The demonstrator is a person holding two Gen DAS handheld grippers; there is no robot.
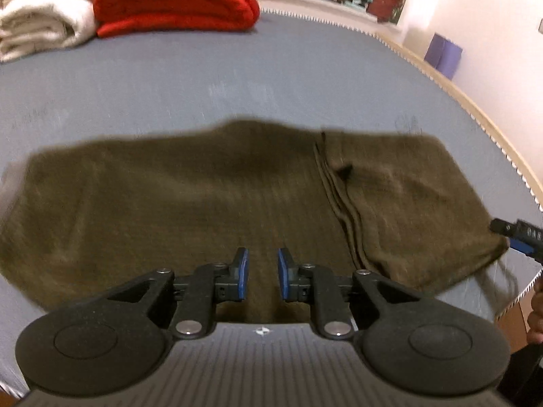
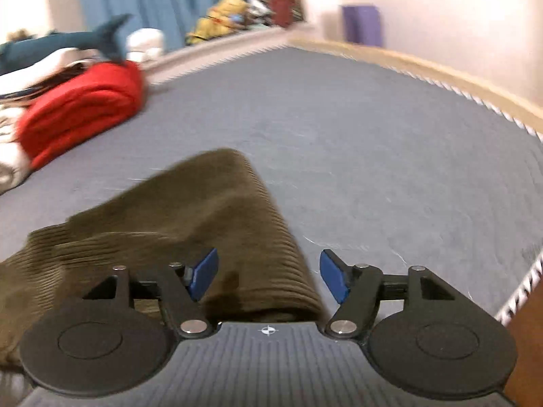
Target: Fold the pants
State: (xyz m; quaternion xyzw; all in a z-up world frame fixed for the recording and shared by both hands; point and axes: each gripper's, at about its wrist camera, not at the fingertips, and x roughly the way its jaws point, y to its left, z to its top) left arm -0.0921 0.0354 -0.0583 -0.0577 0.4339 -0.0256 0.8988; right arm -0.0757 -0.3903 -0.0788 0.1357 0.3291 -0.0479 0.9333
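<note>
Olive-brown corduroy pants [image 1: 169,196] lie flat and folded lengthwise across the grey bed sheet [image 1: 237,78]. A bunched seam [image 1: 339,200] runs across them toward the right end. My left gripper [image 1: 263,276] hovers over the near edge of the pants, its blue pads a small gap apart with nothing between them. In the right wrist view, my right gripper [image 2: 268,271] stands wide open over the rounded end of the pants [image 2: 203,210], and neither pad presses the cloth. One of its fingers [image 1: 519,246] shows at the pants' right corner in the left wrist view.
A folded red blanket [image 1: 176,0] and white towels [image 1: 40,17] are stacked at the far left of the bed. A plush shark [image 2: 68,40] lies on them. The bed's wooden edge [image 1: 492,129] curves along the right, with a purple box [image 1: 443,54] beyond.
</note>
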